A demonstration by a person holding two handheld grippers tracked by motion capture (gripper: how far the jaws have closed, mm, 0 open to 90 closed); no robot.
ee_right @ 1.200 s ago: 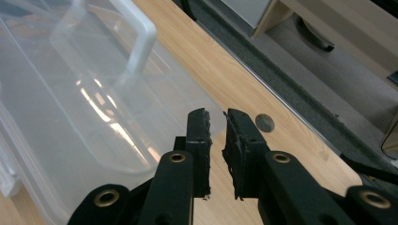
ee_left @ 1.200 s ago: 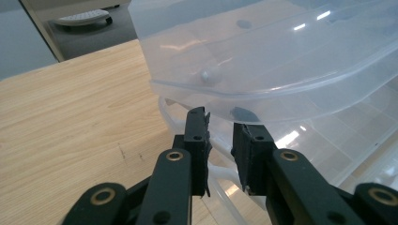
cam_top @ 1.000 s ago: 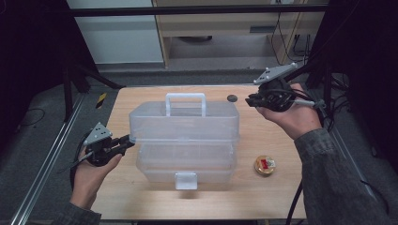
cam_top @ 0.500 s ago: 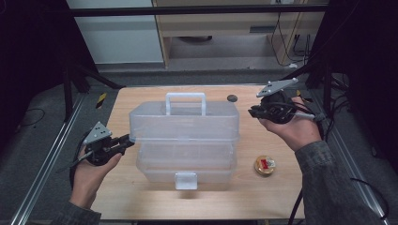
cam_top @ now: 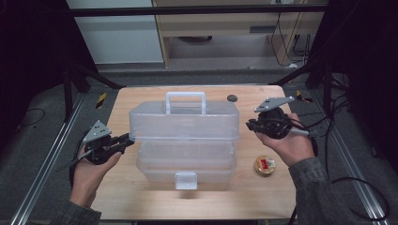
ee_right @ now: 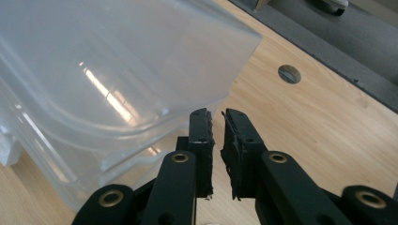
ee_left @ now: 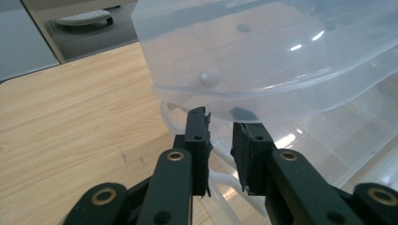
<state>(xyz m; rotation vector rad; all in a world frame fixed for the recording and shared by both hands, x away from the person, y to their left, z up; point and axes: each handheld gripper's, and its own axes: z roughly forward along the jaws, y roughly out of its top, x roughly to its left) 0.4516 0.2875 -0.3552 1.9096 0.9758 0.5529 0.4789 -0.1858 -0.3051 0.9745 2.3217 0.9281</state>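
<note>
A: Well, from the high view, where did the clear plastic toolbox (cam_top: 184,140) sit?

B: In the middle of the wooden table (cam_top: 141,96), its long axis running left to right, white handle (cam_top: 186,101) up at the far side. The left gripper (cam_top: 126,138) was at the box's left end, apparently touching it; the right gripper (cam_top: 250,125) was just beside the right end, a sliver apart. A small round tin (cam_top: 264,165) lay near the right forearm, a dark hole (cam_top: 232,98) beyond. (Dark floor and a pale cabinet behind.)

A: And the left gripper view?

B: The left gripper (ee_left: 220,133) had jaws nearly together, nothing pinched, tips under the upper tray's (ee_left: 263,51) rounded corner.

A: The right gripper view?

B: The right gripper (ee_right: 217,123) was pressed almost shut, empty, its tips beside the box's corner (ee_right: 234,56). I'd judge both ends equally near for a two-handed move.
</note>
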